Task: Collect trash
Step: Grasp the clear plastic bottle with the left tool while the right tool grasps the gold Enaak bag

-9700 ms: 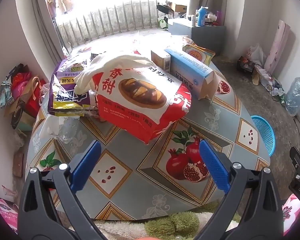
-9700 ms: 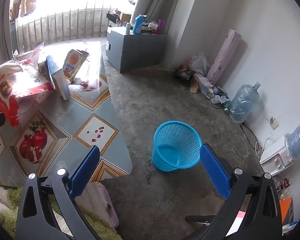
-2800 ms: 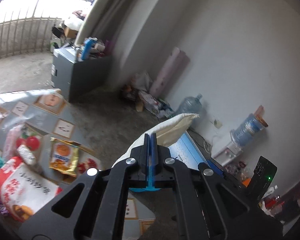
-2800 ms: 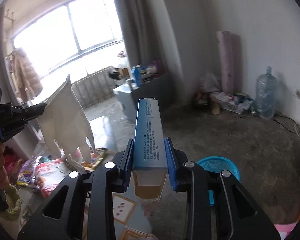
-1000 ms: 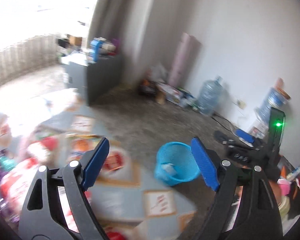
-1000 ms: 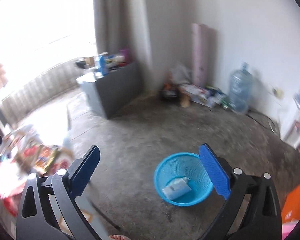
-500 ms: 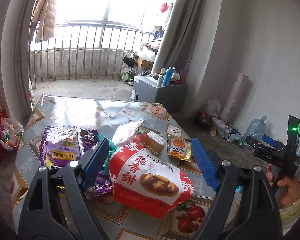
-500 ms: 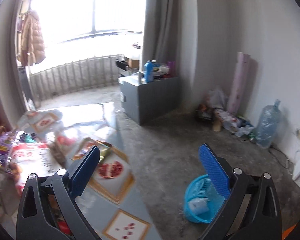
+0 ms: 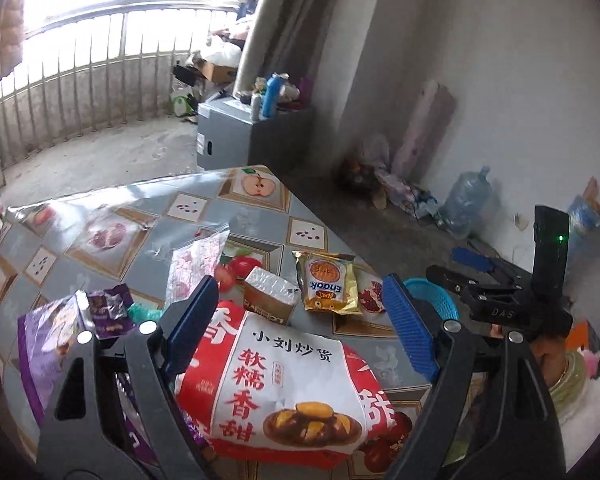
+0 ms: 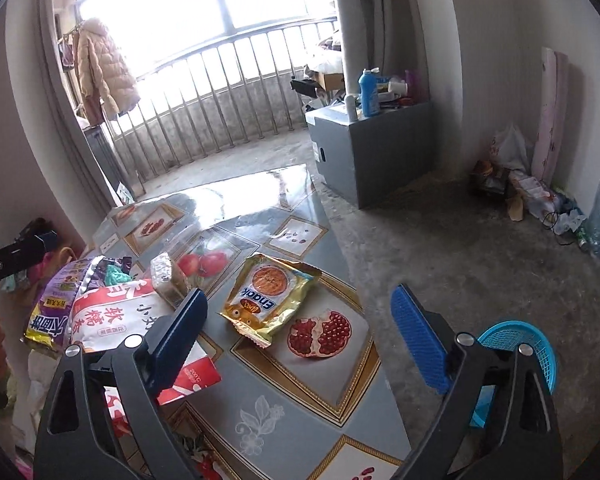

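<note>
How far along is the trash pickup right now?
Nothing is in hand: left gripper and right gripper both have open, empty jaws over the table. Left to bin: gold snack packet, red bag, purple bag, small box. The blue basket waits on the floor.

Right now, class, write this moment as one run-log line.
left gripper: open, empty | right gripper: open, empty | table: gold snack packet, red-white bag | blue basket: on floor

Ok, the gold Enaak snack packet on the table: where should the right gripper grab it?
Take the gold packet by its near crimped edge, which lifts slightly off the table. It lies flat, so bring the open right gripper in low from the near side.
</note>
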A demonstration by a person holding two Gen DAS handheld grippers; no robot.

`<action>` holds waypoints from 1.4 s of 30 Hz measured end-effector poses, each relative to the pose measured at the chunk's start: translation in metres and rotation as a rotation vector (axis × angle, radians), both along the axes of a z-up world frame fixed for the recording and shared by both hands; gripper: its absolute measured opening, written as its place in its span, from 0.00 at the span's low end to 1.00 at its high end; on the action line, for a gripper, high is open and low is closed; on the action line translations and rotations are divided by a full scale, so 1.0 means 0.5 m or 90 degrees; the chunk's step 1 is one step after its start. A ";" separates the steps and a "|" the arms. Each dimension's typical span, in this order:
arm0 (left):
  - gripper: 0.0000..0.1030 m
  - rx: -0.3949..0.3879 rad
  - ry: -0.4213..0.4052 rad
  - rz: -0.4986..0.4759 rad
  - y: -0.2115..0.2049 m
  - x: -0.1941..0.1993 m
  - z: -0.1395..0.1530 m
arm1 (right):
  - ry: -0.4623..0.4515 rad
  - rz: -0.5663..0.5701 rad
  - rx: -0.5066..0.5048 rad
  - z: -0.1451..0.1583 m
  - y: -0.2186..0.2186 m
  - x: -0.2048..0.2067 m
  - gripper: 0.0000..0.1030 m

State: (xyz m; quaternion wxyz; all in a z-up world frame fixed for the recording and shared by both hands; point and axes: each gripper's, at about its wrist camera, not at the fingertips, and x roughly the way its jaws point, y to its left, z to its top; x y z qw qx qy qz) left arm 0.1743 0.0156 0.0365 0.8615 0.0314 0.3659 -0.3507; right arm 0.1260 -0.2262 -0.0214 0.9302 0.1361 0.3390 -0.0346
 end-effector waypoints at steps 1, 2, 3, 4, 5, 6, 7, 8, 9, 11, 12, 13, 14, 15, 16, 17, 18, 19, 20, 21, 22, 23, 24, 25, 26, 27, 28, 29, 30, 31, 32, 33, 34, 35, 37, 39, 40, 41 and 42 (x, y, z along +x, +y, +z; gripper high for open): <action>0.77 0.020 0.004 -0.021 -0.018 0.019 -0.010 | 0.007 0.000 0.009 -0.007 -0.005 0.011 0.81; 0.77 0.043 0.007 -0.037 -0.033 0.036 -0.019 | 0.016 0.000 0.017 -0.014 -0.009 0.023 0.79; 0.77 0.076 0.015 -0.052 -0.056 0.057 -0.034 | 0.021 0.002 0.022 -0.019 -0.011 0.033 0.75; 0.77 0.099 0.024 -0.065 -0.069 0.073 -0.050 | 0.028 0.005 0.027 -0.027 -0.012 0.045 0.74; 0.77 0.118 0.031 -0.075 -0.076 0.086 -0.066 | 0.038 0.010 0.032 -0.037 -0.011 0.058 0.71; 0.77 0.139 0.035 -0.082 -0.087 0.097 -0.080 | 0.047 0.014 0.038 -0.046 -0.011 0.071 0.69; 0.77 0.155 0.040 -0.092 -0.097 0.106 -0.093 | 0.058 0.017 0.046 -0.056 -0.012 0.084 0.67; 0.77 0.165 0.043 -0.100 -0.103 0.113 -0.098 | 0.072 0.021 0.054 -0.070 -0.014 0.099 0.64; 0.77 0.176 0.046 -0.103 -0.109 0.120 -0.106 | 0.084 0.022 0.060 -0.081 -0.013 0.112 0.60; 0.77 0.186 0.060 -0.103 -0.116 0.133 -0.114 | 0.108 0.026 0.074 -0.109 -0.014 0.136 0.58; 0.76 0.184 0.074 -0.100 -0.117 0.144 -0.121 | 0.119 0.027 0.077 -0.119 -0.017 0.145 0.56; 0.72 0.181 0.086 -0.099 -0.116 0.151 -0.124 | 0.130 0.029 0.082 -0.132 -0.017 0.156 0.55; 0.71 0.180 0.098 -0.100 -0.116 0.158 -0.128 | 0.136 0.031 0.085 -0.140 -0.018 0.163 0.53; 0.70 0.182 0.104 -0.100 -0.115 0.162 -0.131 | 0.143 0.031 0.086 -0.148 -0.017 0.170 0.52; 0.69 0.188 0.109 -0.101 -0.118 0.166 -0.134 | 0.150 0.030 0.086 -0.157 -0.016 0.177 0.51; 0.68 0.194 0.112 -0.101 -0.119 0.169 -0.139 | 0.154 0.030 0.085 -0.162 -0.016 0.181 0.50; 0.67 0.200 0.117 -0.104 -0.122 0.171 -0.145 | 0.157 0.032 0.085 -0.167 -0.016 0.187 0.49; 0.67 0.205 0.119 -0.106 -0.124 0.172 -0.150 | 0.162 0.034 0.084 -0.173 -0.014 0.190 0.48; 0.67 0.210 0.121 -0.107 -0.124 0.172 -0.153 | 0.164 0.036 0.082 -0.175 -0.012 0.195 0.47; 0.66 0.215 0.122 -0.108 -0.125 0.172 -0.156 | 0.167 0.038 0.078 -0.178 -0.009 0.195 0.46; 0.65 0.219 0.123 -0.109 -0.127 0.171 -0.158 | 0.169 0.038 0.072 -0.181 -0.007 0.197 0.46; 0.64 0.224 0.125 -0.109 -0.129 0.172 -0.163 | 0.165 0.037 0.059 -0.181 -0.003 0.197 0.45; 0.62 0.228 0.128 -0.109 -0.130 0.172 -0.165 | 0.165 0.039 0.050 -0.181 0.001 0.198 0.45; 0.59 0.230 0.131 -0.110 -0.132 0.171 -0.168 | 0.165 0.040 0.044 -0.179 0.001 0.201 0.44; 0.58 0.232 0.133 -0.112 -0.133 0.172 -0.172 | 0.165 0.041 0.035 -0.178 0.004 0.202 0.42; 0.55 0.234 0.135 -0.112 -0.135 0.171 -0.173 | 0.165 0.043 0.027 -0.178 0.008 0.203 0.39; 0.51 0.237 0.134 -0.112 -0.137 0.169 -0.174 | 0.165 0.047 0.020 -0.178 0.011 0.203 0.37; 0.51 0.240 0.133 -0.111 -0.139 0.168 -0.175 | 0.166 0.052 0.013 -0.177 0.016 0.203 0.33; 0.50 0.242 0.128 -0.111 -0.140 0.166 -0.175 | 0.167 0.056 0.006 -0.177 0.019 0.204 0.29; 0.50 0.244 0.126 -0.111 -0.141 0.165 -0.175 | 0.169 0.060 -0.002 -0.178 0.023 0.206 0.27; 0.50 0.245 0.124 -0.110 -0.141 0.164 -0.174 | 0.172 0.064 -0.011 -0.179 0.027 0.208 0.20; 0.49 0.245 0.122 -0.110 -0.141 0.163 -0.173 | 0.172 0.066 -0.016 -0.180 0.029 0.207 0.17; 0.49 0.245 0.121 -0.109 -0.141 0.162 -0.172 | 0.175 0.065 -0.020 -0.181 0.030 0.207 0.11; 0.49 0.244 0.119 -0.109 -0.141 0.161 -0.172 | 0.176 0.065 -0.019 -0.181 0.030 0.207 0.09; 0.48 0.239 0.117 -0.107 -0.138 0.160 -0.169 | 0.177 0.062 -0.003 -0.181 0.024 0.207 0.07; 0.48 0.229 0.116 -0.102 -0.133 0.159 -0.164 | 0.174 0.059 0.013 -0.180 0.017 0.205 0.06; 0.48 0.224 0.115 -0.099 -0.130 0.159 -0.162 | 0.173 0.058 0.016 -0.179 0.017 0.204 0.06; 0.48 0.218 0.114 -0.097 -0.127 0.159 -0.158 | 0.170 0.056 0.021 -0.177 0.016 0.202 0.05; 0.48 0.212 0.111 -0.093 -0.123 0.158 -0.153 | 0.168 0.055 0.026 -0.175 0.015 0.201 0.05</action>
